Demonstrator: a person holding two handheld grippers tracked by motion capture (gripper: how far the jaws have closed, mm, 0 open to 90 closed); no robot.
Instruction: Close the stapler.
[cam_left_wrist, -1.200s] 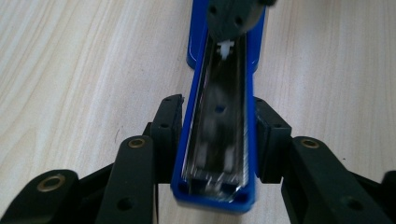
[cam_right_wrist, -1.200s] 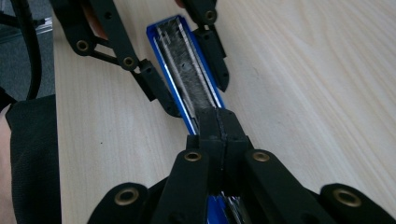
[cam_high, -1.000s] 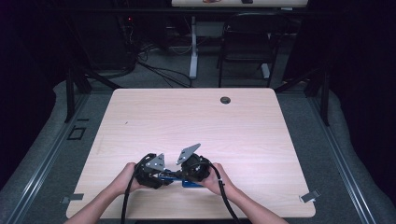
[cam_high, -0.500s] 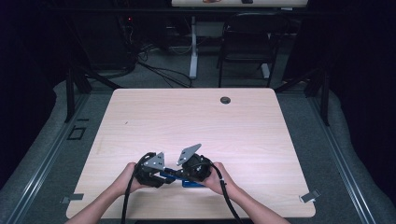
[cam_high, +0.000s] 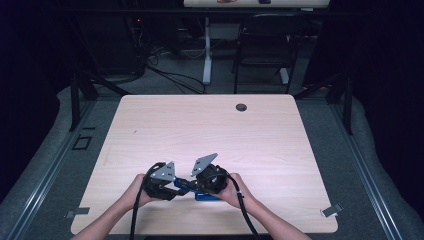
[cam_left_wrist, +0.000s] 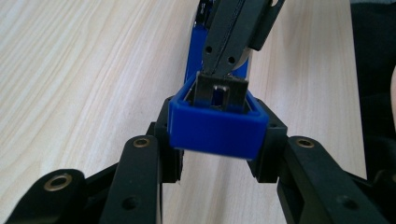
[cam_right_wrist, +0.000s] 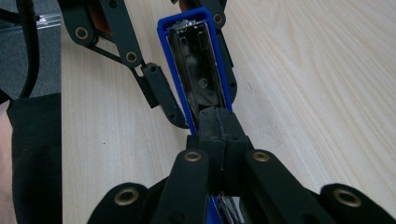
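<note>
Right at the near edge of the table (cam_high: 150, 130), between your two hands, lies the blue stapler (cam_left_wrist: 217, 123), its top swung up so the open channel shows. Your left gripper (cam_left_wrist: 217, 140) is clamped across the blue end of that channel, pads pressing on both sides. Inside the blue walls sits a metal staple tray (cam_right_wrist: 198, 74), shiny and dark, its contents too dim to tell. Your right gripper (cam_right_wrist: 219, 128) has its jaws closed together, tips reaching into the tray. Farther off, a small dark grommet (cam_high: 241, 107) sits near the far edge.
</note>
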